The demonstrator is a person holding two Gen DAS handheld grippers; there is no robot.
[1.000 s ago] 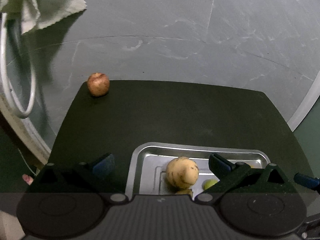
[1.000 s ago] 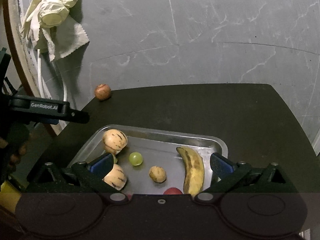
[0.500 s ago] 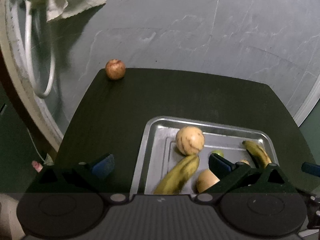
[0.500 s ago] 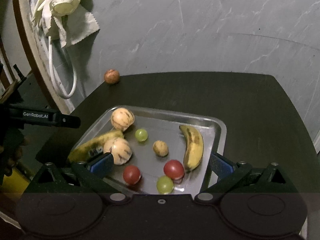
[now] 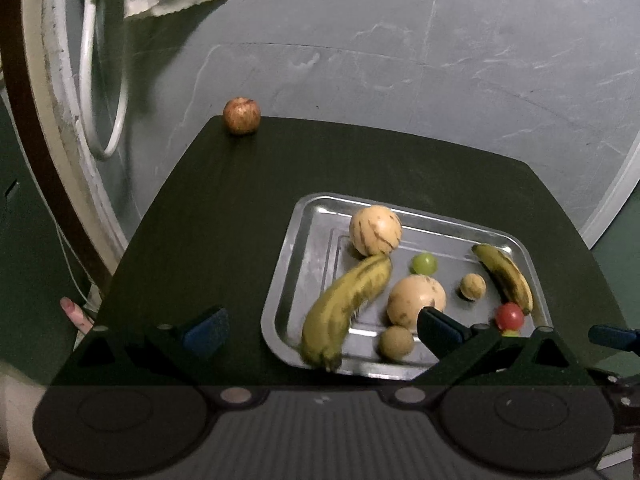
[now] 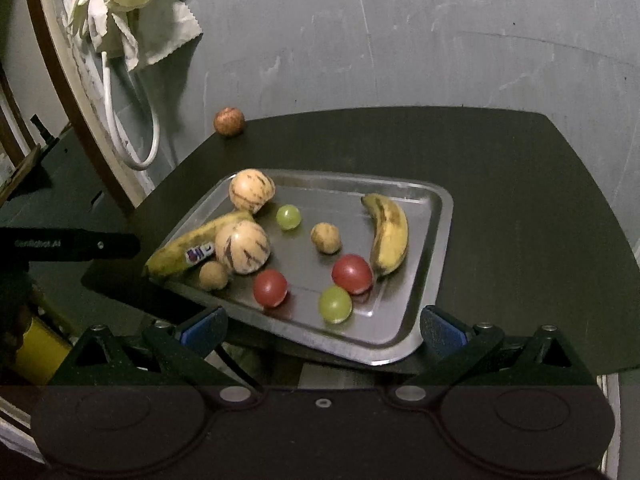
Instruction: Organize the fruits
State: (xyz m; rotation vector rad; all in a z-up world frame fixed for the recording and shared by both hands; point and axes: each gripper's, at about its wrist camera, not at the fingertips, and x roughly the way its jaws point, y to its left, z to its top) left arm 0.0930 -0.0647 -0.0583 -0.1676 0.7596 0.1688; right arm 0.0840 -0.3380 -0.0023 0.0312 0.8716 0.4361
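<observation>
Both grippers are held above the near edge of the dark table (image 6: 520,184), jaws spread wide, nothing gripped. The metal tray (image 6: 436,216) is seen just ahead of the right gripper (image 6: 322,326), between its fingers; from the left gripper (image 5: 320,326) it lies ahead and to the right, partly covered by the right-hand finger (image 5: 440,326).

In the tray are found two bananas (image 6: 390,232) (image 6: 188,248), two striped melons (image 6: 252,190) (image 6: 242,246), two tomatoes (image 6: 352,274) (image 6: 270,288), two green grapes (image 6: 335,304) (image 6: 289,217) and two small brown fruits (image 6: 326,237) (image 6: 214,275).

One apple (image 5: 241,116) is left outside the tray, at the table's far left corner, well apart from both grippers.

A cloth (image 6: 160,36) and a white hose (image 6: 132,132) are seen hanging on the wall.
</observation>
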